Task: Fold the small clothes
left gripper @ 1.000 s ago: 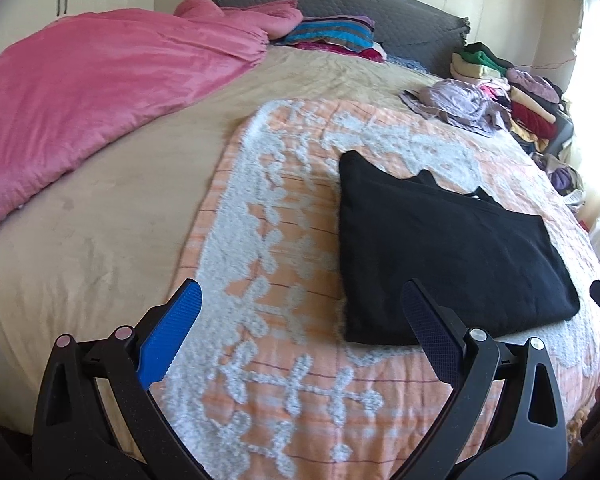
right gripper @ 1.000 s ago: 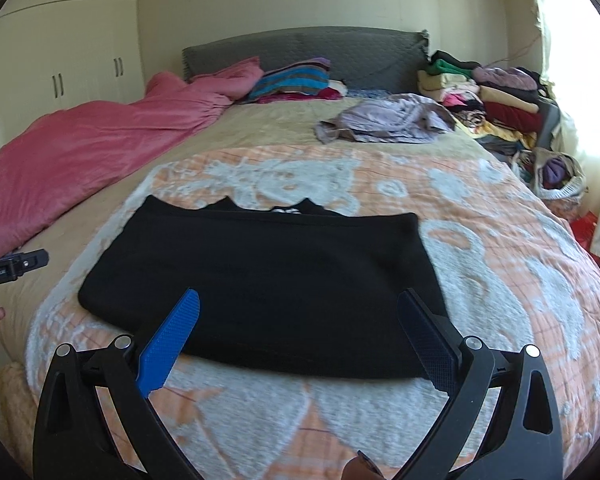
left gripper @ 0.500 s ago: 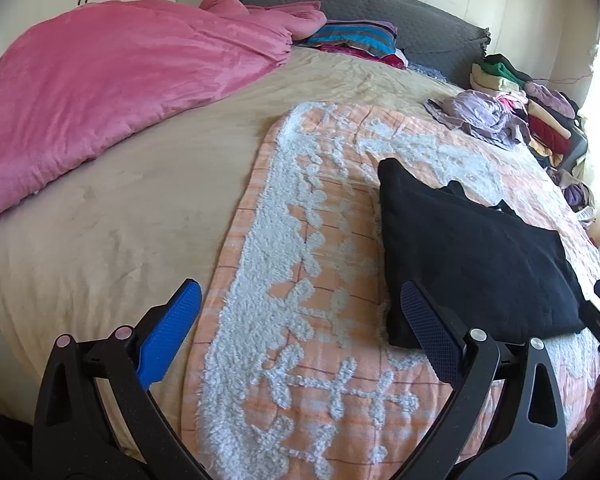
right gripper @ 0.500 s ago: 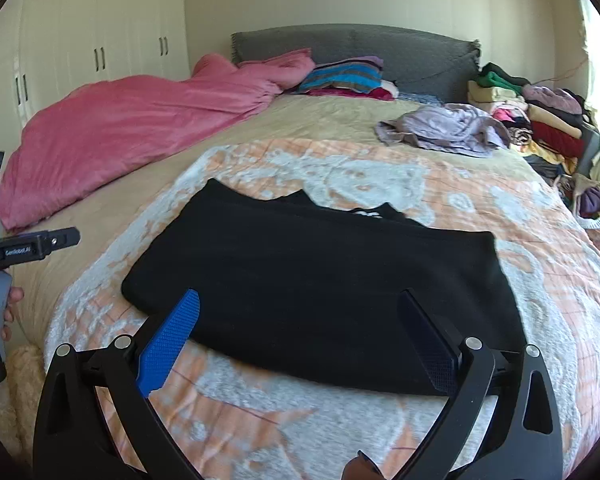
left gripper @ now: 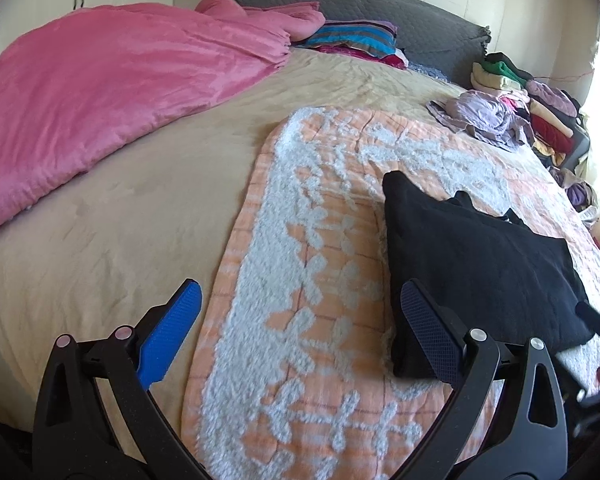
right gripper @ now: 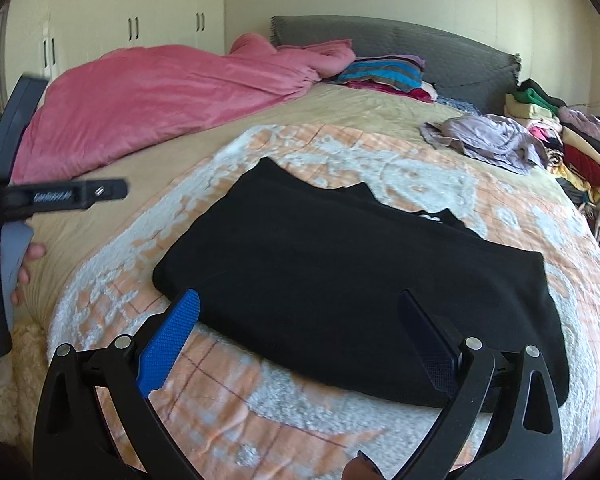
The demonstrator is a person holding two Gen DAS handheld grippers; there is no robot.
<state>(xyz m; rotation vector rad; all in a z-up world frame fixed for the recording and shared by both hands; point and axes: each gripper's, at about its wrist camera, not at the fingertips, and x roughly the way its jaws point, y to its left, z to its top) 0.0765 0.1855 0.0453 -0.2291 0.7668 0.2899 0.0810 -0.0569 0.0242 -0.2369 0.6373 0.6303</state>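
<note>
Both grippers have backed away; black garment lies beyond the spread jaws.

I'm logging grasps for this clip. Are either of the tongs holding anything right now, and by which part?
Nothing is held. The left tongs and right tongs are both open and empty; the folded black garment lies untouched on the blanket.
</note>
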